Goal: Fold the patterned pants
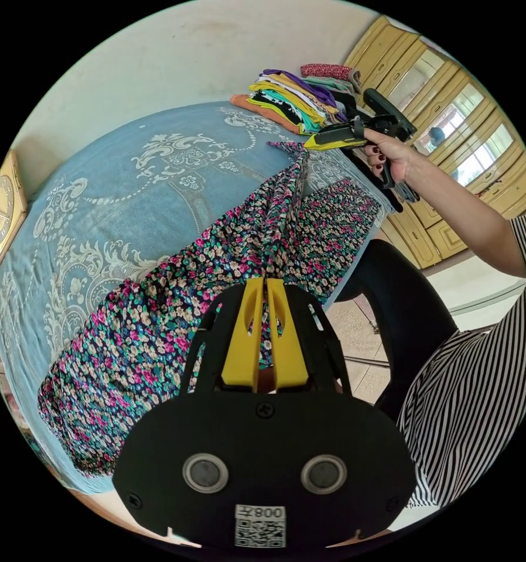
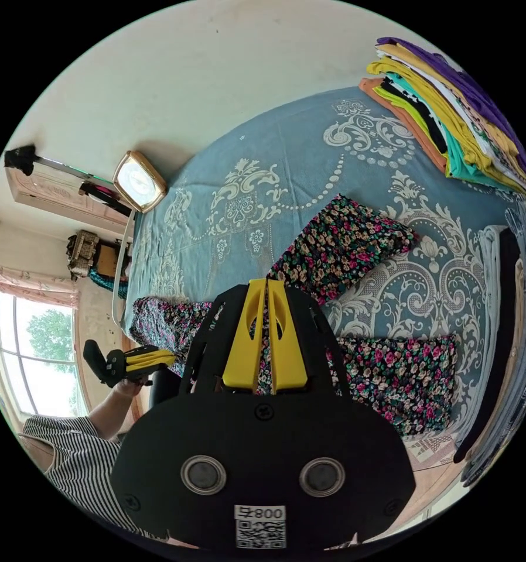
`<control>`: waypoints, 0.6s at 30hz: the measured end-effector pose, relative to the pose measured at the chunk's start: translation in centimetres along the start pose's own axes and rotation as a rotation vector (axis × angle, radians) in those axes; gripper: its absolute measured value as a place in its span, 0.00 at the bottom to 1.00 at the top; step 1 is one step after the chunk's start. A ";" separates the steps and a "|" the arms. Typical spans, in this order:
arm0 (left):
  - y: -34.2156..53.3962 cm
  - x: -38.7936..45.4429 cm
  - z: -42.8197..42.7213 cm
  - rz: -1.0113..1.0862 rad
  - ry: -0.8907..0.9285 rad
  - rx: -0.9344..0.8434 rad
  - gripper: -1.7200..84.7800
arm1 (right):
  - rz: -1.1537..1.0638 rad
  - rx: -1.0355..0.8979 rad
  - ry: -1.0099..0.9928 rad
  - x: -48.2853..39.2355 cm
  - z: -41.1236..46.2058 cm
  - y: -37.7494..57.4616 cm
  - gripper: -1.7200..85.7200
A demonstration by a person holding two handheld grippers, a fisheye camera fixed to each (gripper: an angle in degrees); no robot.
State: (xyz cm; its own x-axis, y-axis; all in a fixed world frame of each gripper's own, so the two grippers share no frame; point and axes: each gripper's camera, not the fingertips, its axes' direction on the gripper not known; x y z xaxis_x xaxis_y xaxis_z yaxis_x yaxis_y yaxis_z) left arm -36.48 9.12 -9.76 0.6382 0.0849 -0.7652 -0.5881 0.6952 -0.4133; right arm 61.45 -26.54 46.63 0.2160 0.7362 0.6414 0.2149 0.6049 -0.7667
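The patterned pants (image 1: 157, 328) are lying across the blue bedspread (image 1: 99, 205), a fold of the fabric lifting up between the two tongs; the left tongs (image 1: 265, 287) are pinching the cloth with both yellow jaws pressed on it; the right tongs (image 1: 310, 142), seen from the left gripper view, are gripping the far end of that raised fold, a hand (image 1: 392, 155) wrapped round the handle, arm stretching out from a striped sleeve; the right gripper view is showing both pant legs (image 2: 357, 240) spreading apart on the bed, a clock (image 2: 139, 181) at the far edge; a stack of folded clothes (image 2: 450, 117) is resting at the far right.
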 end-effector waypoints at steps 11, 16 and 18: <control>-1.1 3.6 1.8 0.030 -0.064 -0.067 0.03 | 0.066 0.033 -0.080 2.4 -6.9 4.6 0.02; -1.3 5.0 1.6 0.041 -0.120 -0.051 0.03 | 0.081 0.048 -0.113 3.0 -9.6 6.5 0.02; -1.3 5.2 1.8 0.031 -0.111 -0.063 0.04 | 0.087 0.046 -0.111 3.2 -10.6 7.2 0.02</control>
State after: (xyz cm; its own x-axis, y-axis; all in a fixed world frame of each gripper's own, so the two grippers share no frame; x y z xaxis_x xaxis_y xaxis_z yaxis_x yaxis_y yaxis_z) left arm -31.50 9.97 -12.29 0.6684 0.1865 -0.7201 -0.6359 0.6454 -0.4231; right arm 73.82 -23.01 43.43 0.1245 0.8140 0.5673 0.1555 0.5487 -0.8214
